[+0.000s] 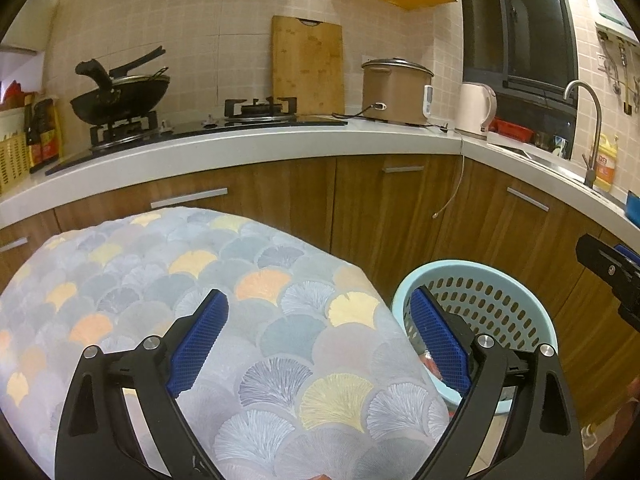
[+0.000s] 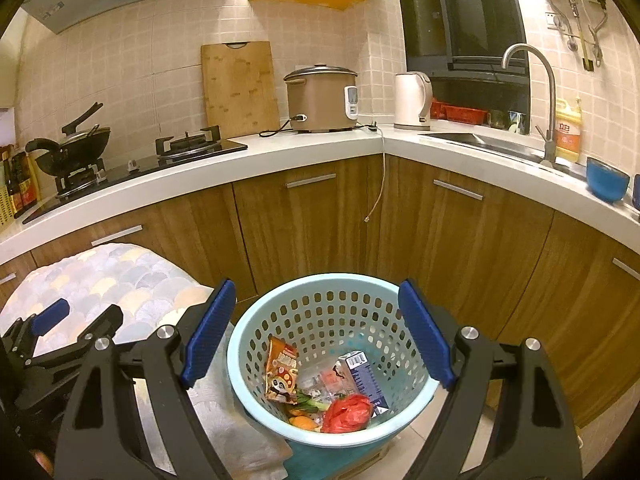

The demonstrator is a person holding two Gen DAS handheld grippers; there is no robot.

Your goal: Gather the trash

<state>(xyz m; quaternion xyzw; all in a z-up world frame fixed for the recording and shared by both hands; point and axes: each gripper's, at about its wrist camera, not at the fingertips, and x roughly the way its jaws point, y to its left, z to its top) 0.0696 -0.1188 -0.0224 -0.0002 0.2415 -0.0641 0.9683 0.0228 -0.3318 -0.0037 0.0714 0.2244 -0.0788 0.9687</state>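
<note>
The right tool (image 2: 316,332) hangs with its blue-padded jaws spread wide and empty above the pale blue perforated plastic basket (image 2: 416,390). Inside lie a panda-printed snack wrapper (image 2: 281,372), a small blue carton (image 2: 362,376) and a crumpled red plastic bag (image 2: 346,414). The left tool (image 1: 320,336), likewise agape and empty, hovers over the fan-patterned cloth-covered bench (image 1: 168,264) just beside the basket.

claws (image 1: 320,320) (image 2: 316,312): blk frames | blue ribbed pads | silver screws
</note>
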